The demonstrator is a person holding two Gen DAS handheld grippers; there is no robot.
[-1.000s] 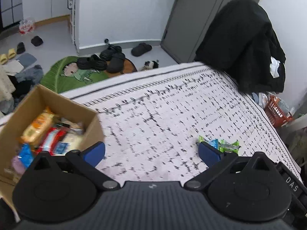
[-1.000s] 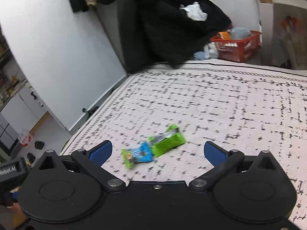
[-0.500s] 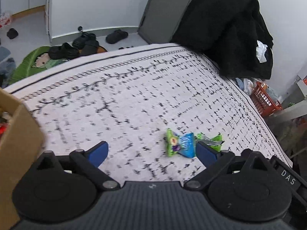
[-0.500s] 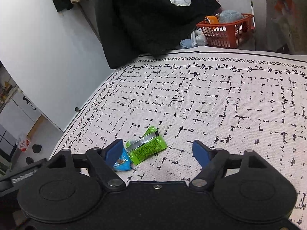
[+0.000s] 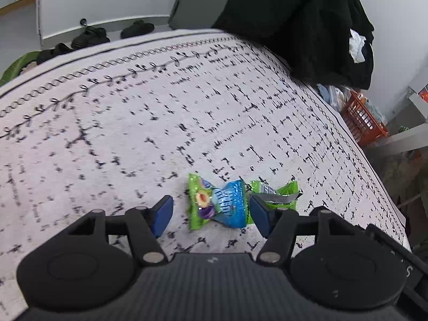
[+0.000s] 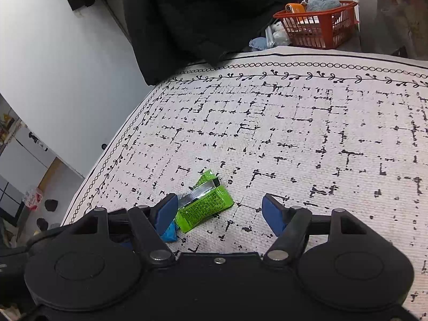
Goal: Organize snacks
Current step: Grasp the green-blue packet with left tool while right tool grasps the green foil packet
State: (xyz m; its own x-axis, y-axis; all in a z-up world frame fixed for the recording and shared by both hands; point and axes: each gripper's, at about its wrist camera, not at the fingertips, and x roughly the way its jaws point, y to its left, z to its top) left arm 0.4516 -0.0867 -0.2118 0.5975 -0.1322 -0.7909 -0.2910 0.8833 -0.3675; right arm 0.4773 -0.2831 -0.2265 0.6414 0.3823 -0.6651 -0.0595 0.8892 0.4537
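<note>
Two snack packets lie side by side on the white black-patterned cloth [image 5: 133,139]. The blue and green packet [image 5: 216,204] sits between the fingers of my left gripper [image 5: 211,216]. Its jaws are closing, and a gap still shows beside the left pad. The bright green packet with a silver strip [image 6: 203,206] lies between the fingers of my right gripper [image 6: 219,215], close to its left pad and far from its right one. Those jaws are closing too. In the left wrist view the green packet [image 5: 278,194] shows just behind the right finger. In the right wrist view a corner of the blue packet [image 6: 168,234] peeks out under the left finger.
A black coat [image 6: 203,13] hangs over the far edge of the cloth. An orange basket [image 6: 318,26] with odds and ends stands on the floor beyond it. Dark shoes [image 5: 91,34] lie on the floor past the other edge. The cloth's edge [image 6: 107,171] runs close to the packets.
My left gripper swung right, away from the cardboard box, and came down over the blue packet with its jaws narrowing. My right gripper came closer to the green packet and its jaws narrowed too.
</note>
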